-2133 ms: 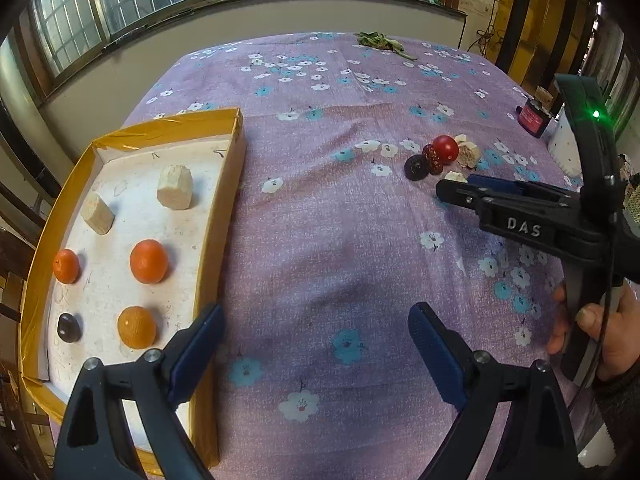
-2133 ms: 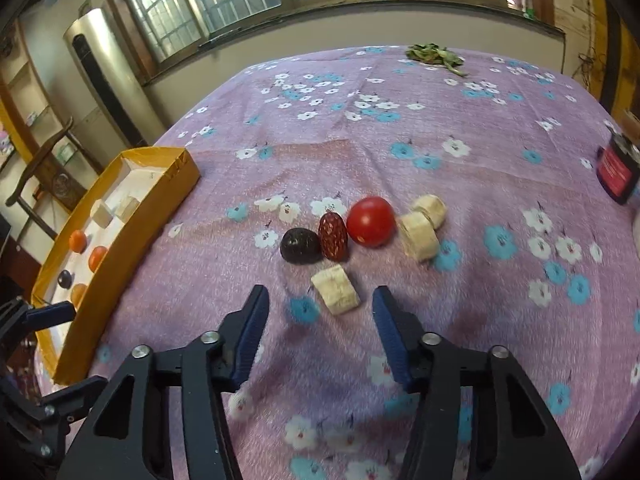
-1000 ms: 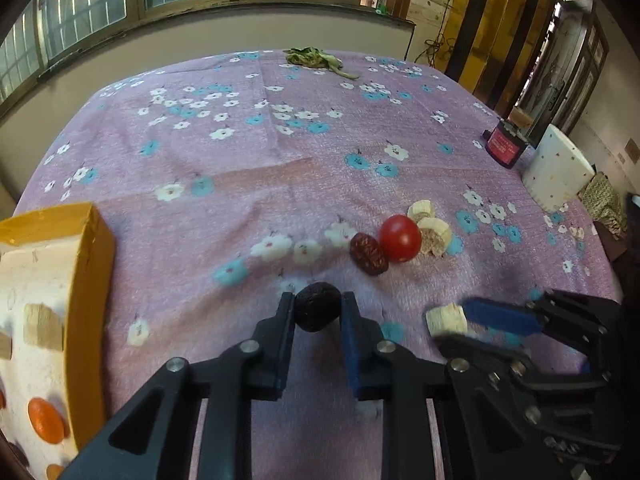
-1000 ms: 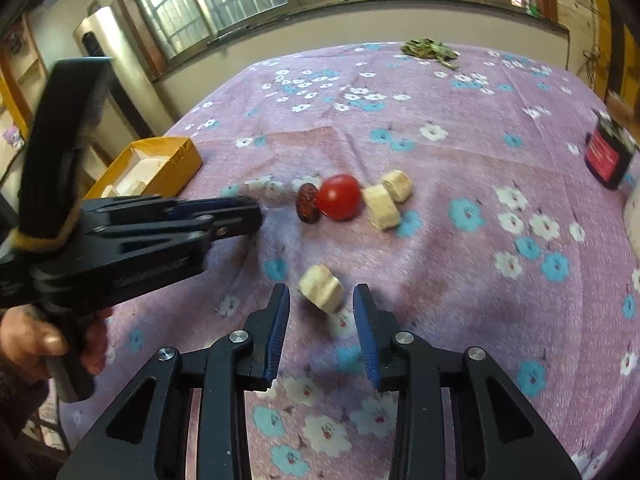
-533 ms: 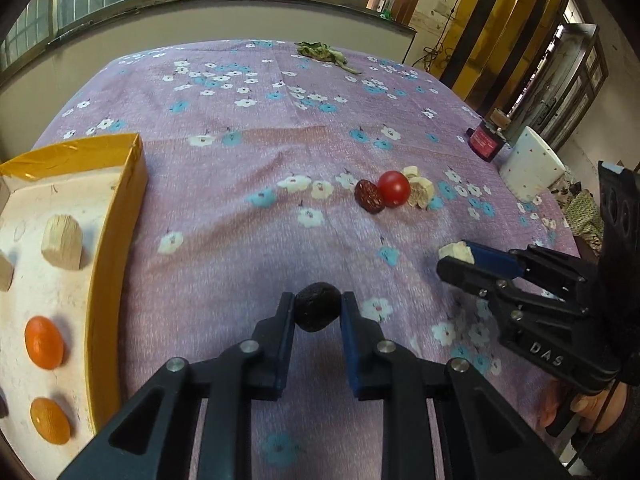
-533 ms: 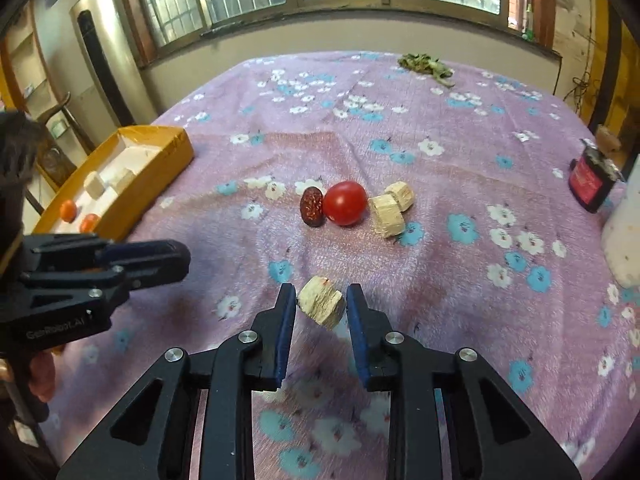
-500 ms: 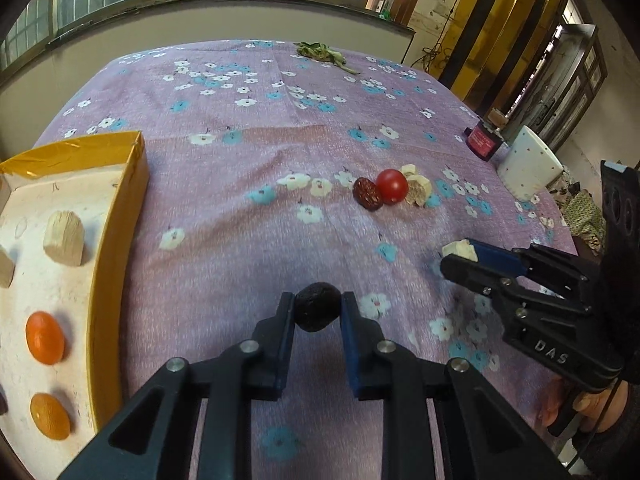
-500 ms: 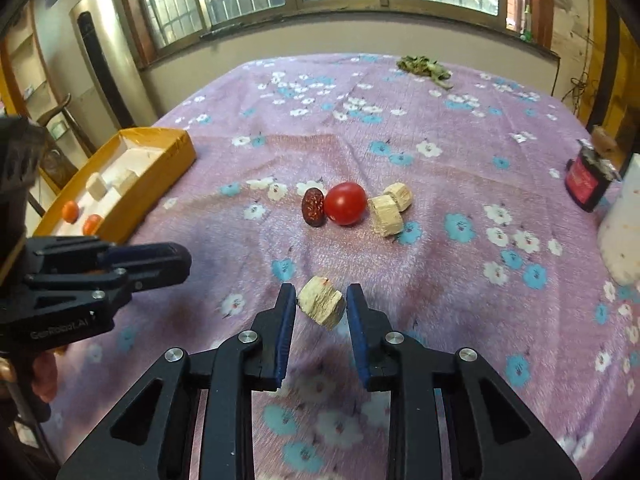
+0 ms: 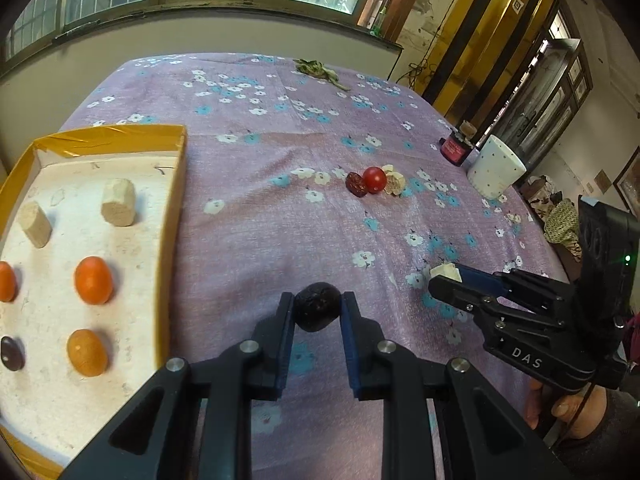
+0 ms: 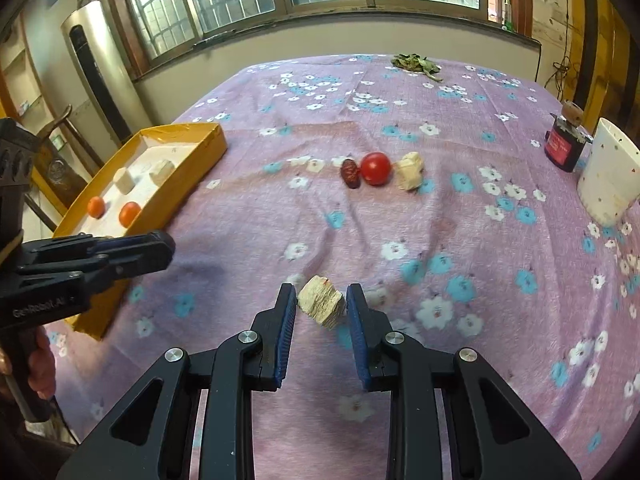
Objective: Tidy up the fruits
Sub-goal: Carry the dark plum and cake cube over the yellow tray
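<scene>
My left gripper [image 9: 317, 312] is shut on a dark round fruit [image 9: 317, 307], held above the purple cloth just right of the yellow tray [image 9: 176, 216]. The tray holds two pale chunks [image 9: 118, 202], several orange fruits [image 9: 93, 280] and a dark fruit [image 9: 11, 353]. My right gripper [image 10: 321, 305] is shut on a pale chunk [image 10: 321, 302], held above the cloth. It also shows in the left wrist view [image 9: 446, 276]. A red tomato [image 10: 375, 168], a red date [image 10: 350, 173] and pale chunks [image 10: 409, 169] lie mid-table.
A white cup [image 10: 610, 174] and a small red jar [image 10: 564, 146] stand at the right edge. Green leaves [image 10: 416, 62] lie at the far end. The tray also shows at the left in the right wrist view [image 10: 192, 176], with the left gripper [image 10: 160, 246] near it.
Both grippers shut on their pieces and lifted them. My left gripper has carried the dark fruit back toward the tray; more of the tray is in view now.
</scene>
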`<state>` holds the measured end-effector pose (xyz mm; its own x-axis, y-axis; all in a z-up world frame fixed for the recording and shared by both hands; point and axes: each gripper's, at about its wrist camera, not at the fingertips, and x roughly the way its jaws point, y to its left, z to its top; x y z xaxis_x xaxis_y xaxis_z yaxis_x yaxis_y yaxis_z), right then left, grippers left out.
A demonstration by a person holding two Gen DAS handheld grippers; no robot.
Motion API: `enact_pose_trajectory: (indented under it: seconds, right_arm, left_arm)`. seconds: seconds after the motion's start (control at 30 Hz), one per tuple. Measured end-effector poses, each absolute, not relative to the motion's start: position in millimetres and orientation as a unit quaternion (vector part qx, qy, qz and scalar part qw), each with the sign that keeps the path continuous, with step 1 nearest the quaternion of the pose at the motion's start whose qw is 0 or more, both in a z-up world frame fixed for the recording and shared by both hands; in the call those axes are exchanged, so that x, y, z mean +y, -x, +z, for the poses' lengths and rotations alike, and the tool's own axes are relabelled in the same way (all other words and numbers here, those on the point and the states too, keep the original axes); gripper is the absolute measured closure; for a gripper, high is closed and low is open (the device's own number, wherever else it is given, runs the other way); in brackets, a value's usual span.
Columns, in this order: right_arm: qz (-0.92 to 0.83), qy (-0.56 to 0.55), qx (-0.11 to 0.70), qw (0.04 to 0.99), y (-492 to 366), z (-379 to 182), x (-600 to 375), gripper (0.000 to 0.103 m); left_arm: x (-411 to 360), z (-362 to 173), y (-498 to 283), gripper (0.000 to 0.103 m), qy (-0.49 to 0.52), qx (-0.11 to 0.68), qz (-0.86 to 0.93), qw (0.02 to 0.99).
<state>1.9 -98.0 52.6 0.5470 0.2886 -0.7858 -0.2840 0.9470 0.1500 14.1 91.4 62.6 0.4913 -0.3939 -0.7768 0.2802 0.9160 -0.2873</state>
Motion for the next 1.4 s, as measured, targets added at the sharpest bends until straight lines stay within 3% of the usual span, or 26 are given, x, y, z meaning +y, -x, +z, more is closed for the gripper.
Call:
enact_pose_trajectory:
  seconds: [0.9, 1.4]
  right_arm:
    - [0.305, 0.030, 0.439, 0.845, -8.0, 70.1, 76.3, 0.078]
    - [0.363, 0.087, 0.469, 0.801, 13.0, 38.0, 146.2, 0.078]
  left_arm:
    - [265.7, 63.4, 21.2, 0.078, 0.117, 0.456, -0.063, 0.880]
    - [292.1, 37.9, 35.5, 0.078, 0.124, 0.481, -0.042, 0.867]
